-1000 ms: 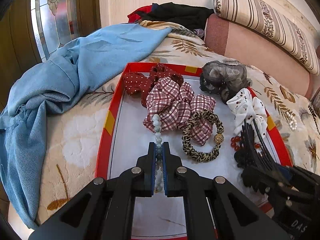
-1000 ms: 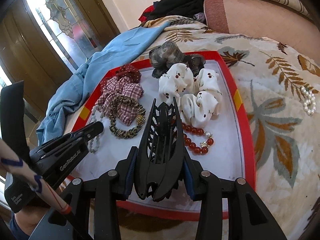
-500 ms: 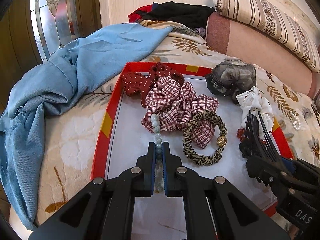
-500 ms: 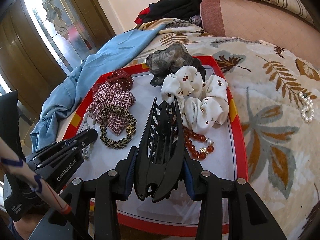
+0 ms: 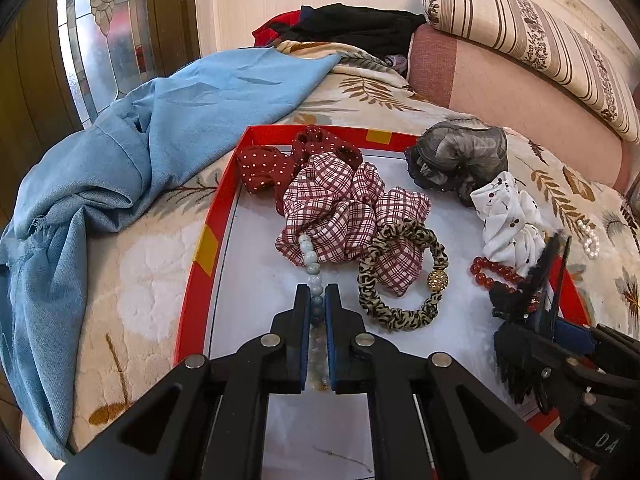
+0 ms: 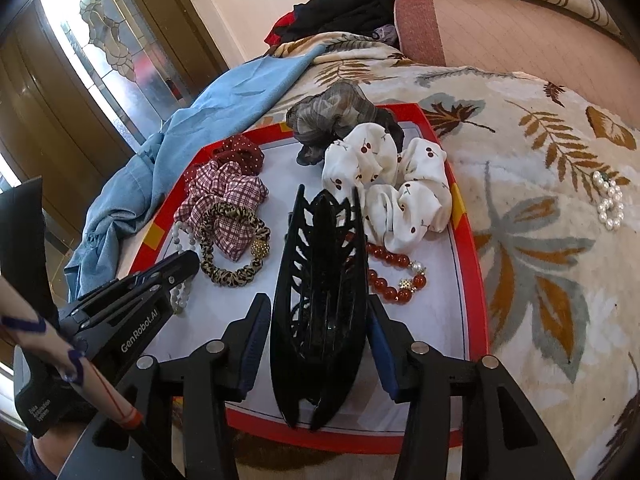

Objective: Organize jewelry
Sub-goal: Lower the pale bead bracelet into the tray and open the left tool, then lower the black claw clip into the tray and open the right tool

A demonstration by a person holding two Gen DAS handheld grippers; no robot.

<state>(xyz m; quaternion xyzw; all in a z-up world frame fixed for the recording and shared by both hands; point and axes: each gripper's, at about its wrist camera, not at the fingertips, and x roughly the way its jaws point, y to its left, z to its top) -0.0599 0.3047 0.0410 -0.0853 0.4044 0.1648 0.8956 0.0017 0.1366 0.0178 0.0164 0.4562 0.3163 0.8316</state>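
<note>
Your left gripper [image 5: 318, 300] pinches the pale bead bracelet [image 5: 310, 258] over the white floor of the red-rimmed tray [image 5: 204, 248], its jaws just beginning to ease apart with the strand still between the pads; the beads trail forward onto the plaid scrunchie [image 5: 340, 216], so this looks like a set-down beside the fabric pieces, not a lift.

Your right gripper [image 6: 318, 328] straddles the black claw clip [image 6: 320, 304], its jaws opening and a gap now showing on both sides (the clip seems to rest on the tray near its front rim, no longer squeezed). It lies lengthwise, teeth pointing toward the cherry-print scrunchie [image 6: 392, 184], with the red bead bracelet [image 6: 394, 276] just beside it on the right.

The leopard hair tie [image 6: 234, 246] sits between the two grippers, the grey scrunchie [image 6: 340, 120] and the dotted red scrunchie [image 6: 240, 156] toward the far rim. Everything is being gathered inside the tray, which would explain both releases.

One pearl bracelet [image 6: 610, 202] remains out on the leaf-patterned bedspread [image 6: 540, 240], well apart from the tray, likely the next piece to collect.
</note>
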